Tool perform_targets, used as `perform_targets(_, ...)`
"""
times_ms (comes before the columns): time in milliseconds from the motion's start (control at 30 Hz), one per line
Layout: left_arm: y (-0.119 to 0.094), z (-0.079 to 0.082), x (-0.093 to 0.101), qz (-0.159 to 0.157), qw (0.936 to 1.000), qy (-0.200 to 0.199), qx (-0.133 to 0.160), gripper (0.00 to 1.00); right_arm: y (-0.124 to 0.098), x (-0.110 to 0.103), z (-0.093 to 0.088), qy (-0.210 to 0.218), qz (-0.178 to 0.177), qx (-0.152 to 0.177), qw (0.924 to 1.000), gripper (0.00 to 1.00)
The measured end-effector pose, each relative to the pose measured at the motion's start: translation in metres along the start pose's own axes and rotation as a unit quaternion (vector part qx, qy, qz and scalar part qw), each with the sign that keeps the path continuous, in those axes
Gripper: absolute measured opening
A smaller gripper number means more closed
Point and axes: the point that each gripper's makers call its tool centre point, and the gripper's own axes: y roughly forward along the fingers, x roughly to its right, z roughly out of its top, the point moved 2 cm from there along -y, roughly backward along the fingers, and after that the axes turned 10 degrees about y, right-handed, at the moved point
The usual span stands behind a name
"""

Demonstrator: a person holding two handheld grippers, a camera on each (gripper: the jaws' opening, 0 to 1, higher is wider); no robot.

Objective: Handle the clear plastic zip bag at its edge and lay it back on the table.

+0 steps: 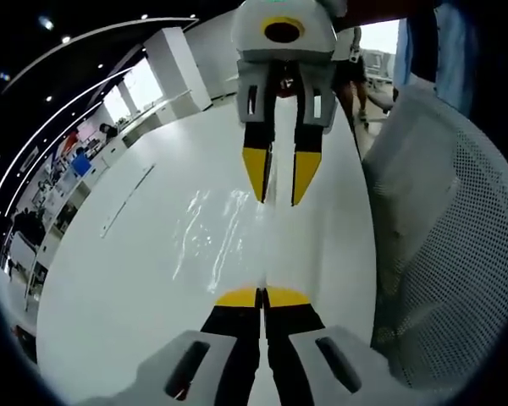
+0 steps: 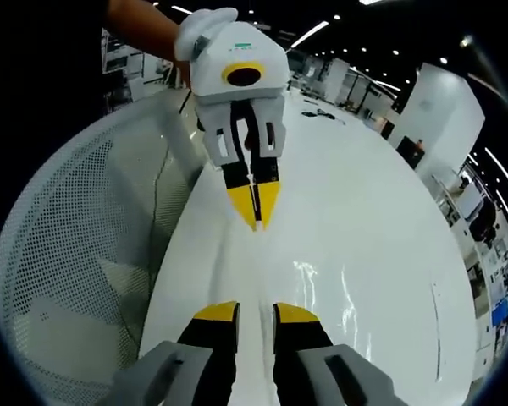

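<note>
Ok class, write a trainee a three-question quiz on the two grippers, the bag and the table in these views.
1. True or false: the left gripper has its jaws wide apart.
2. Multiple choice: the clear zip bag is A) lying on the white table; B) hanging in the air from a gripper; C) inside a box.
3. Fill in: the right gripper has its jaws ____.

Key: 1 false, they are shut together; 2 A; 3 open.

— How's my light?
— Bright from ceiling strips (image 2: 322,32); my bench (image 1: 152,279) nearly blows out white, and glare streaks the clear bag (image 1: 212,228)
— Edges?
— Fisheye bends them and they fall dark; the distant room looks soft
</note>
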Motion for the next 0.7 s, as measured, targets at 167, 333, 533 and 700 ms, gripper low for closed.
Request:
perform_targets(167,0.001,0.002,0.002,-0.005,1.0,0.002,-0.001,0.0,0.004,0.001,0.015,-0.008,-0.002,0.012,0.9999,0.12)
perform_targets(333,0.002,0.008,0.002,-0.007,1.0,0.001,0.002,0.0,0.011,-0.001,0.027,-0.01,0.0,0.024,0.9997,0.12)
perform_targets(533,0.003,0.013,0.003,-0.012,0.9999,0.002,0.004,0.0,0.018,-0.005,0.034,-0.019,0.005,0.027,0.9995,0.11)
perform_targets(700,0.004,0.015,0.002,-0.013,0.9999,0.001,0.005,0.0,0.022,-0.007,0.035,-0.023,0.007,0.024,0.9994,0.11)
